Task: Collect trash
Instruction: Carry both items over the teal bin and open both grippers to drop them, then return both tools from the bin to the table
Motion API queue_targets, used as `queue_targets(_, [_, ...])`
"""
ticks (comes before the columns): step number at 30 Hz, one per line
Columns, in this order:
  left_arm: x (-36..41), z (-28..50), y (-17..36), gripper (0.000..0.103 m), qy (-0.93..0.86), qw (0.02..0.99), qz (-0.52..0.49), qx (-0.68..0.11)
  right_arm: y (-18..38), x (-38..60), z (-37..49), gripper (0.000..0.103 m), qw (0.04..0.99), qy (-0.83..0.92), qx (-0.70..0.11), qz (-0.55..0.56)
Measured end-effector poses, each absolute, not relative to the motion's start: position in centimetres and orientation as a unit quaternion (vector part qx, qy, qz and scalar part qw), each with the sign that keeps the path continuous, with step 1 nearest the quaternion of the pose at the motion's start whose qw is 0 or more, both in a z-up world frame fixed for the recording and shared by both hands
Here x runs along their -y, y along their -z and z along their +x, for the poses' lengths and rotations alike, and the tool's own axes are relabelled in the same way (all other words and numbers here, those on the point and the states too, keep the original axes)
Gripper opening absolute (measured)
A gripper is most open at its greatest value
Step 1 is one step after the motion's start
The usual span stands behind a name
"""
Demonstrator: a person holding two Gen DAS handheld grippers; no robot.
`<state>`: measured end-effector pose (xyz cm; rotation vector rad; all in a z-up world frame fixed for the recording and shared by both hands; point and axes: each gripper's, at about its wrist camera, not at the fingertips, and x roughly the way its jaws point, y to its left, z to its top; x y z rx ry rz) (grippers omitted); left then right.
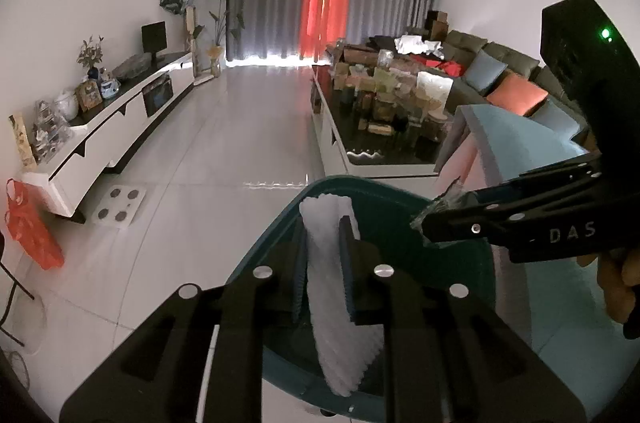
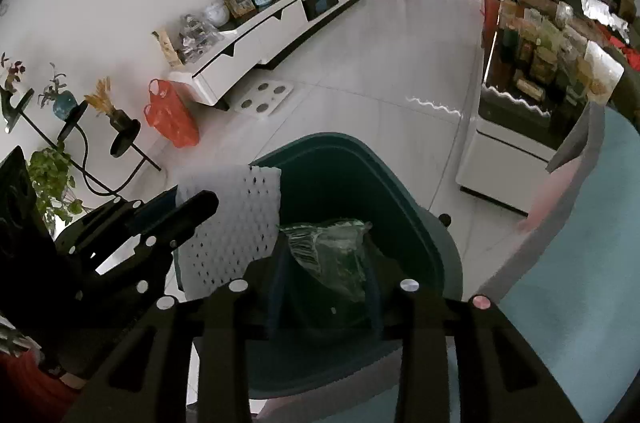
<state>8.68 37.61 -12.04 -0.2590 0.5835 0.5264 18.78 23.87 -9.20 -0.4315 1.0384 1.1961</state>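
My left gripper is shut on a white foam net sleeve, which stands upright between the pads over the teal bin. From the right, my right gripper reaches over the same bin with a crumpled clear plastic wrapper at its tips. In the right wrist view the wrapper fills the gap between the fingers of the right gripper, held above the bin's dark inside. The left gripper and its foam net sit at the bin's left rim.
A cluttered black-topped coffee table stands beyond the bin. A light blue cushion is close on the right. A white TV cabinet, a red bag and a plant stand line the left wall. A hand holds the right gripper.
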Motion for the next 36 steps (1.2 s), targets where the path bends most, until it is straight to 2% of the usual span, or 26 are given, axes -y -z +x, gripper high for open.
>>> queue_targets(2, [-37.6,8.9,12.4,0.021,-0.259,0.914,-0.125,-0.287,9.3,-24.0,19.0,0.042,0.683,-0.532,-0.464,-0.189])
queue_targets(5, [-38.0,8.7,12.8,0.04,-0.264,0.913,-0.13,-0.282,9.1,-23.9,19.0,0.043,0.685,-0.534,-0.46,-0.184])
queue_targets(7, [-37.9,8.4,12.7,0.052,-0.266,0.913,-0.131,-0.278,9.0,-23.7,19.2,0.048,0.686,-0.536,-0.46,-0.174])
queue_targets(8, [-37.8,8.4,12.6,0.054,-0.271,0.913,-0.127,-0.276,8.9,-23.5,19.3,0.051,0.687,-0.536,-0.46,-0.169])
queue_targets(11, [-37.3,8.5,12.0,0.063,-0.279,0.915,-0.115,-0.267,8.4,-22.9,19.6,0.051,0.694,-0.536,-0.454,-0.157])
queue_targets(13, [-36.9,8.3,11.4,0.078,-0.286,0.916,-0.113,-0.256,8.0,-22.5,19.7,0.052,0.695,-0.54,-0.45,-0.148])
queue_targets(14, [-36.7,7.9,11.0,0.081,-0.29,0.916,-0.113,-0.252,7.7,-22.3,19.7,0.058,0.698,-0.541,-0.448,-0.144])
queue_targets(17, [-36.2,7.1,9.7,0.096,-0.304,0.916,-0.115,-0.233,6.9,-21.5,19.9,0.067,0.703,-0.547,-0.438,-0.123])
queue_targets(22, [-35.4,5.0,7.3,0.098,-0.322,0.917,-0.121,-0.203,5.3,-19.7,20.2,0.071,0.713,-0.552,-0.421,-0.097])
queue_targets(28, [-33.0,2.8,4.1,0.098,-0.321,0.925,-0.13,-0.157,2.4,-16.4,19.4,0.078,0.761,-0.529,-0.36,-0.109])
queue_targets(34, [-27.8,2.3,0.2,0.098,-0.291,0.943,-0.108,-0.117,0.2,-10.9,19.6,0.084,0.812,-0.485,-0.308,-0.106])
queue_targets(36, [-26.0,2.3,-0.8,0.098,-0.274,0.95,-0.101,-0.107,-0.4,-9.3,19.5,0.092,0.825,-0.474,-0.292,-0.104])
